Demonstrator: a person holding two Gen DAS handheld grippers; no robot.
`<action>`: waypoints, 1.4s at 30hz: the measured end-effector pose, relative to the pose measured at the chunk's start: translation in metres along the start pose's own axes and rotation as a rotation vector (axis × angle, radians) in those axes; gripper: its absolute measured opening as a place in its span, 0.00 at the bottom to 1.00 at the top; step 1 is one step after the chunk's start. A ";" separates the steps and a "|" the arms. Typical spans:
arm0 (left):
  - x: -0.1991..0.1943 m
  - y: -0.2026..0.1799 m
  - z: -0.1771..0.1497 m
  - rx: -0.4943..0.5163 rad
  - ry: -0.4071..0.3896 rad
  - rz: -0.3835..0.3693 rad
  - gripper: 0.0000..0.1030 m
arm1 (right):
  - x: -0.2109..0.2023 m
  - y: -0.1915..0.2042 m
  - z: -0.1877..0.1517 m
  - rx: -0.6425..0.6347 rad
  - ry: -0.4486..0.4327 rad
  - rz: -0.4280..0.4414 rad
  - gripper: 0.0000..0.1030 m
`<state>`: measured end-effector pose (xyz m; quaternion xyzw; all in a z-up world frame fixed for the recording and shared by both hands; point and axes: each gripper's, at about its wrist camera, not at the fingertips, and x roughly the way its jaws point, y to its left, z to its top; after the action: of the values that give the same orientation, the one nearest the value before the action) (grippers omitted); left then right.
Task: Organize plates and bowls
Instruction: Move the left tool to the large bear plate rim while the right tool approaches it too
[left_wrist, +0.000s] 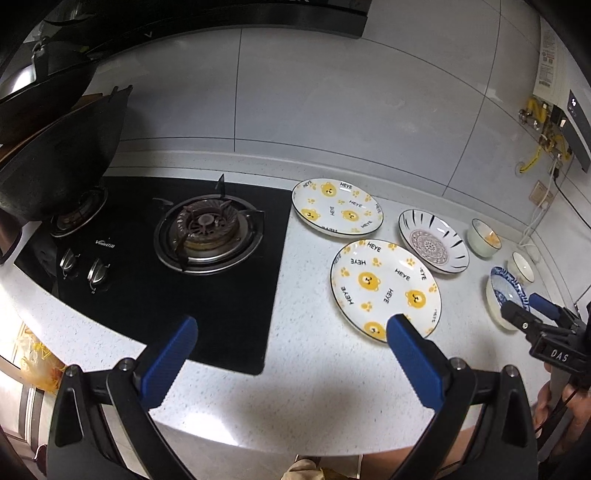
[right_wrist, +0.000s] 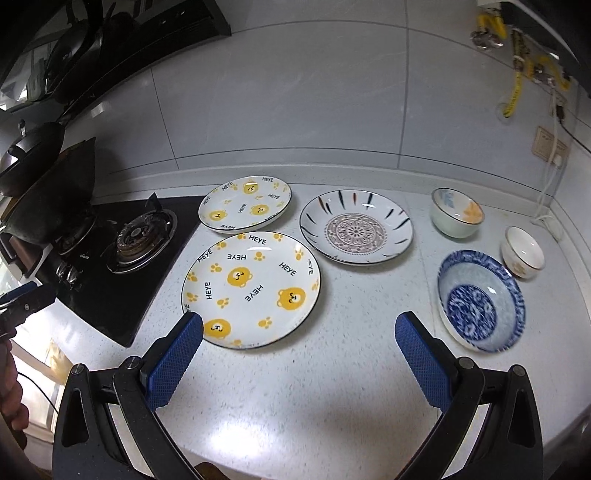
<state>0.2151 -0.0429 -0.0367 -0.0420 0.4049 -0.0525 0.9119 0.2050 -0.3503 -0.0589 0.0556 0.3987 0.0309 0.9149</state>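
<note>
White speckled desk (right_wrist: 351, 317) beside a gas stove (left_wrist: 177, 258). Both pairs of fingers hang spread and empty. The right gripper (right_wrist: 299, 328) brackets bare desk: the near bear plate (right_wrist: 251, 288) lies just left-ahead, the blue bowl (right_wrist: 480, 299) just right-ahead. The left gripper (left_wrist: 291, 332) sits further left, its right finger (left_wrist: 410, 347) overlapping that plate's rim.

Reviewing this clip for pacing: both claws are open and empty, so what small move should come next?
Probably ease the right claw forward-left onto the near bear plate's rim. Its left finger is already at that rim, and the matching far bear plate lies just behind for stacking.
</note>
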 end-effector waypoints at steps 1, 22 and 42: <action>0.004 -0.003 0.003 0.003 0.002 0.005 1.00 | 0.006 -0.001 0.002 -0.004 0.011 0.013 0.99; 0.159 -0.025 0.043 0.056 0.185 -0.072 1.00 | 0.136 -0.013 0.016 0.073 0.262 0.045 0.99; 0.254 -0.038 0.044 0.071 0.429 -0.105 0.89 | 0.174 -0.021 0.023 0.120 0.324 0.043 0.99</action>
<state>0.4148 -0.1123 -0.1886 -0.0186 0.5845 -0.1221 0.8019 0.3411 -0.3556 -0.1724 0.1131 0.5407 0.0352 0.8328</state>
